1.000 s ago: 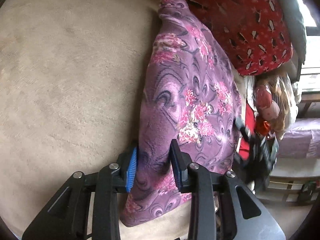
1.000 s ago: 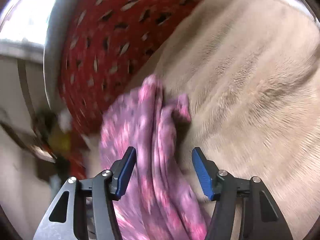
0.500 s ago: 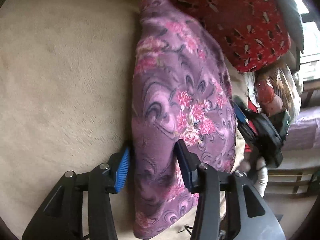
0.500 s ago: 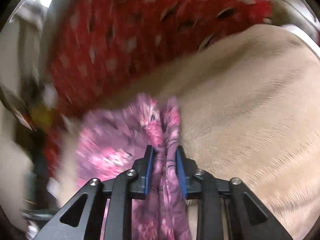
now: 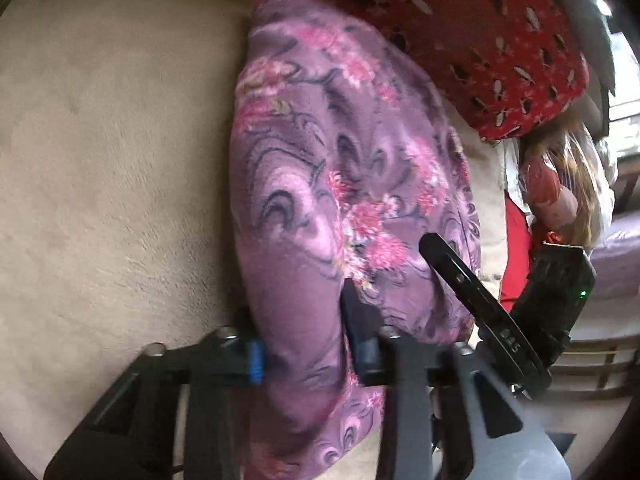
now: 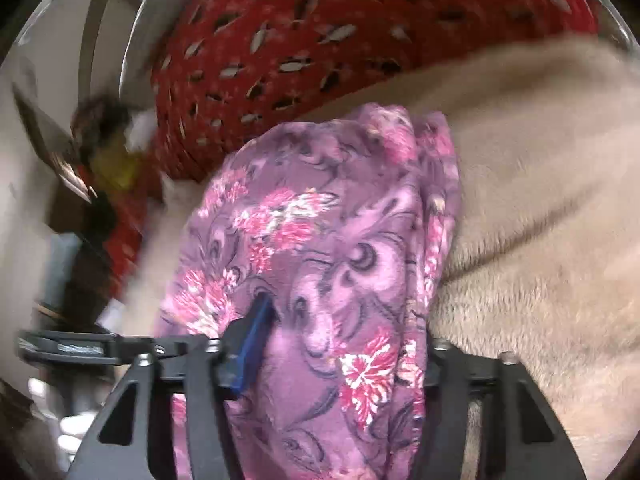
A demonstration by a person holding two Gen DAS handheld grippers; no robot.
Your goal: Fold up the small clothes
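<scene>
The purple fleece garment with pink flowers (image 5: 344, 200) lies on a beige plush blanket (image 5: 112, 168), its long axis running away from both cameras toward a red cushion with pale leaf marks (image 5: 500, 40) at the far edge of the blanket. In the left wrist view the left gripper (image 5: 302, 344) has its fingers (image 5: 360, 320) set on either side of the near end of the cloth, closed against a thick fold. That view alone shows the right gripper (image 5: 480, 304) entering from the right, by the garment's right edge. In the right wrist view the right gripper (image 6: 340, 352) has the cloth bunched between its fingers (image 6: 252, 336); the right-hand finger is hidden under the fabric, so I cannot tell whether it is pinching.
</scene>
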